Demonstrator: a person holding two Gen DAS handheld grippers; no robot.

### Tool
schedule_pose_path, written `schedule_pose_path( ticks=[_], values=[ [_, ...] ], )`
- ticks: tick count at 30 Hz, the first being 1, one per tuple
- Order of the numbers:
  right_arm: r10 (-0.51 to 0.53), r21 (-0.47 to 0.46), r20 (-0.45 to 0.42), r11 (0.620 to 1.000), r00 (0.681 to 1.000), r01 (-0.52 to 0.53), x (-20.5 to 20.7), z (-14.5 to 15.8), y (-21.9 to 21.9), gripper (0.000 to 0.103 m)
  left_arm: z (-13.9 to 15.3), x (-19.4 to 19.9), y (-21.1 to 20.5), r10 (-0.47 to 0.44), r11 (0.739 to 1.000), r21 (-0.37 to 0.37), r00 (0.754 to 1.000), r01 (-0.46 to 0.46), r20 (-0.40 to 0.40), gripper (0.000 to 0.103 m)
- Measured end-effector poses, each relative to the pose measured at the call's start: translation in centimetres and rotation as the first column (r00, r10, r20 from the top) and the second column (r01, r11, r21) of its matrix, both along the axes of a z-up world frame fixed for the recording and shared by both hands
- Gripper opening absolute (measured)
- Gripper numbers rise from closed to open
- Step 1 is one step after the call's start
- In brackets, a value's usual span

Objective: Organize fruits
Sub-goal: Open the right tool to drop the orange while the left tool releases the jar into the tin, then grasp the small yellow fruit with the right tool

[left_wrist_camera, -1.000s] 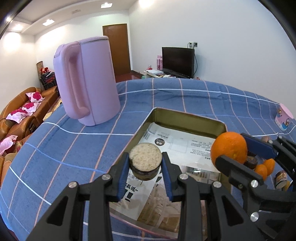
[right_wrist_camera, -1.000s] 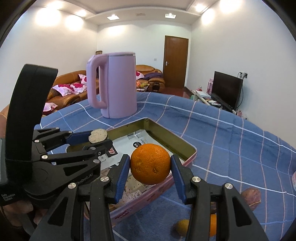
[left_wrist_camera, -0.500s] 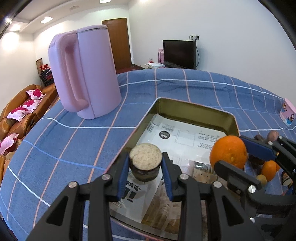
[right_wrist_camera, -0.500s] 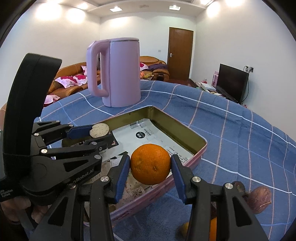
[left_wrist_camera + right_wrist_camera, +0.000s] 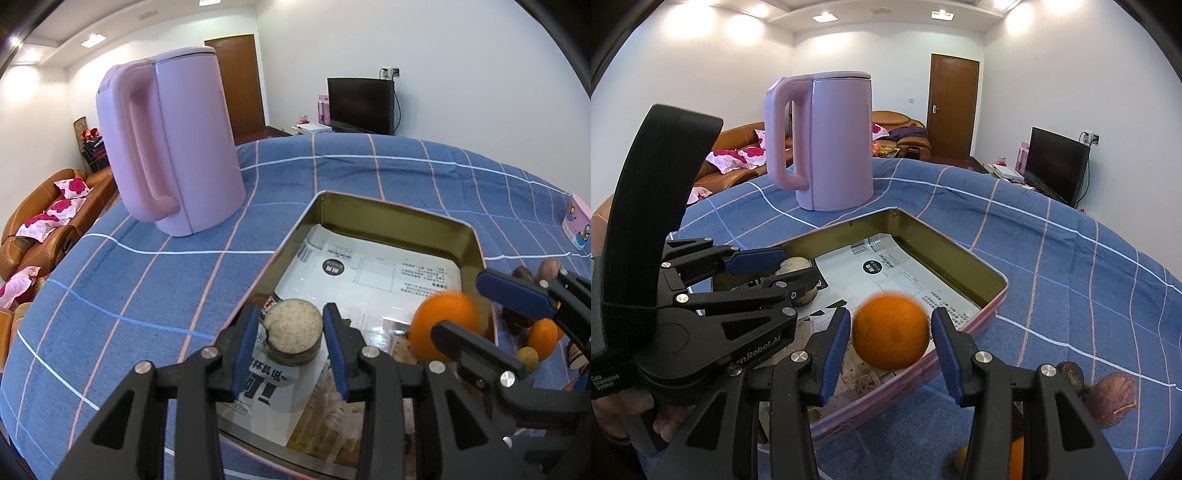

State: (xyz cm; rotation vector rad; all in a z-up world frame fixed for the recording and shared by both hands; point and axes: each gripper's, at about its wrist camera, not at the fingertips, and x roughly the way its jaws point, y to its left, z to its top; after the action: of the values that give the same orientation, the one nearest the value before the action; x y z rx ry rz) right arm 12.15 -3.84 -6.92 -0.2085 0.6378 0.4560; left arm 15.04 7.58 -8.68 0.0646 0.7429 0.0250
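With the left gripper (image 5: 291, 341) jaws just opening around the round cake (image 5: 293, 334) and the right gripper (image 5: 890, 341) fingers spread beside the blurred orange (image 5: 891, 330) over the tin (image 5: 960, 258), either item may roll or bounce on landing.

A table covered by a blue checked cloth (image 5: 155, 280) carries everything. On it stand an upright pink kettle (image 5: 173, 147) and, just beside it, an open paper-lined tin (image 5: 964, 254). Right of the tin lie brown nut-like pieces (image 5: 1112, 393), small orange fruits (image 5: 543, 338), and possibly a pink carton (image 5: 578, 223) near the far edge.
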Motion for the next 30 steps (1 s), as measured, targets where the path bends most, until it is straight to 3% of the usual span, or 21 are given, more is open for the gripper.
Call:
schedule_pose_path(
  ticks=[16,20,30],
  values=[
    [-0.025,0.056,0.018,0.998,1.000,0.024,-0.8,0.8,-1.3,0.061,1.1,-1.7,0.4,-0.013,0.999,-0.043,1.000,0.014,0.019,0.062],
    [-0.028,0.068,0.026,0.997,0.999,0.027,-1.4,1.2,-1.8,0.068,1.7,-2.6,0.5,0.002,0.999,-0.034,0.999,-0.001,0.048,0.084],
    [-0.069,0.083,0.057,0.994,0.996,0.065,-3.8,2.3,-3.8,0.072,2.6,-4.4,-1.1,-0.019,0.997,-0.067,0.997,0.024,0.076,0.086]
  ],
)
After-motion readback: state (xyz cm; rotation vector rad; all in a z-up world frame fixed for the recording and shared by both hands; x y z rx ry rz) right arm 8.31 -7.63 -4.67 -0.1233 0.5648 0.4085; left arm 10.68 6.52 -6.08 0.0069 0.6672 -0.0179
